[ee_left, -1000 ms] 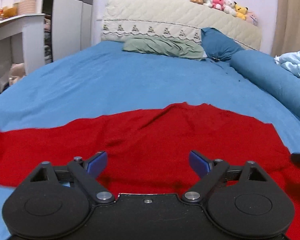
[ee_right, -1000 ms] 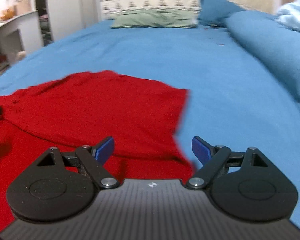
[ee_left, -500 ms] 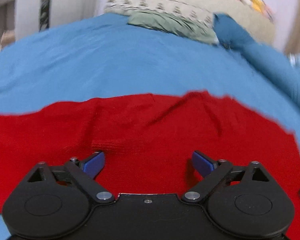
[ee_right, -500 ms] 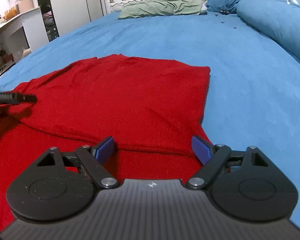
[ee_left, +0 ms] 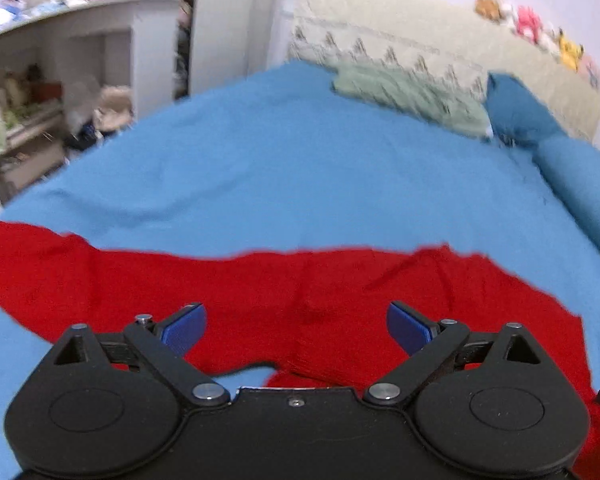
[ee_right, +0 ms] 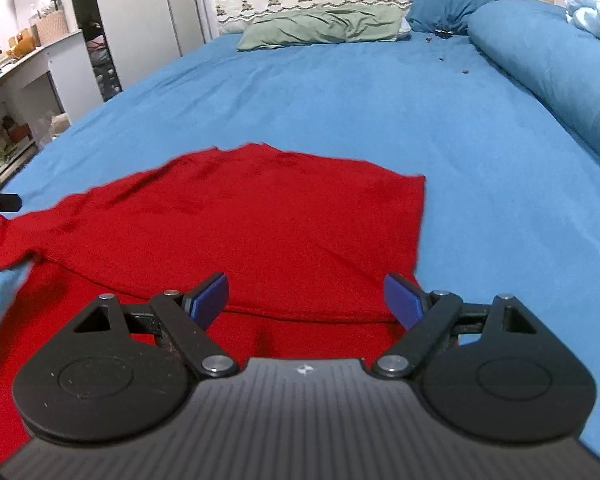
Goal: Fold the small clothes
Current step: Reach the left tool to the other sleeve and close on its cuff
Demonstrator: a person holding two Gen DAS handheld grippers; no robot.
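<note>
Both black two-finger grippers, left (ee_left: pixel 296 322) and right (ee_right: pixel 306 298), gape wide and empty over the red knit garment (ee_right: pixel 240 220) at lower frame. Any shallow pinch risks catching one layer only, dragging the partly folded cloth askew across the blue bedsheet (ee_right: pixel 340 100).

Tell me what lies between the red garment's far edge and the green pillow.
Only bare blue bedsheet lies between the red garment and the green pillow; the right wrist view shows it most clearly.
</note>
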